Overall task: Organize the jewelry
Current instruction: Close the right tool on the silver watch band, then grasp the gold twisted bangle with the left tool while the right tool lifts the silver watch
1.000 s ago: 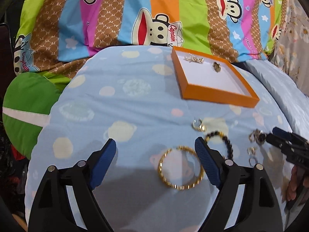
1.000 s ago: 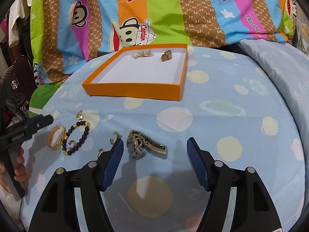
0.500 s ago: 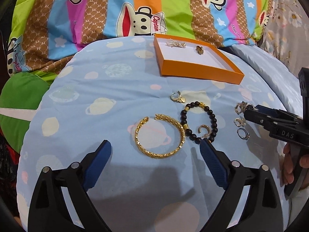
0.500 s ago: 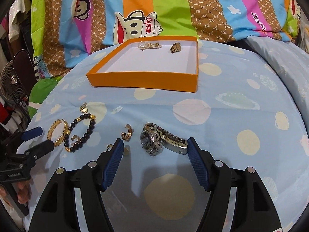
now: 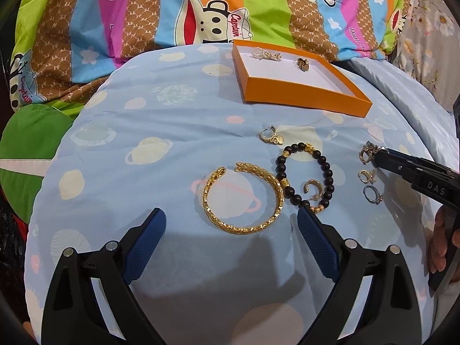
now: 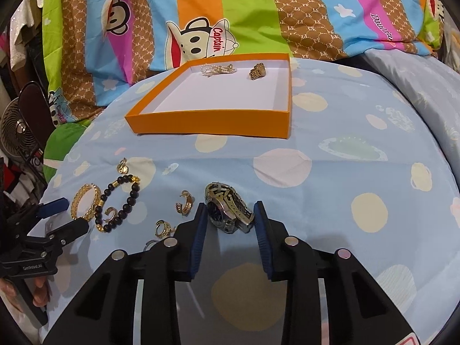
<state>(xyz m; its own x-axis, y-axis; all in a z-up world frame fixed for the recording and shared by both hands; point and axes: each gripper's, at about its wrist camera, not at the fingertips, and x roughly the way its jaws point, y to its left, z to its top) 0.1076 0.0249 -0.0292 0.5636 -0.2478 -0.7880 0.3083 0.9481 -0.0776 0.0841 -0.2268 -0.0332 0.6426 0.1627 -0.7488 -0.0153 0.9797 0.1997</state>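
Note:
My right gripper has its jaws closing, and the blue pads touch both sides of a silver watch lying on the blue bedspread. My left gripper is open, with a gold bangle lying just ahead of its fingertips, untouched. Beside the bangle lies a black bead bracelet with a gold hoop earring inside its loop. An orange tray farther back holds a pearl piece and a gold ring. In the left wrist view the right gripper reaches the watch.
Loose pieces lie around: a heart ring, a gold earring, a gold ring and a silver ring. A striped cartoon quilt rises behind the tray. A small fan stands left of the bed.
The right jaws have narrowed from wide apart to touching the watch. The left gripper has drawn back, so the bangle now lies ahead of its tips instead of between them.

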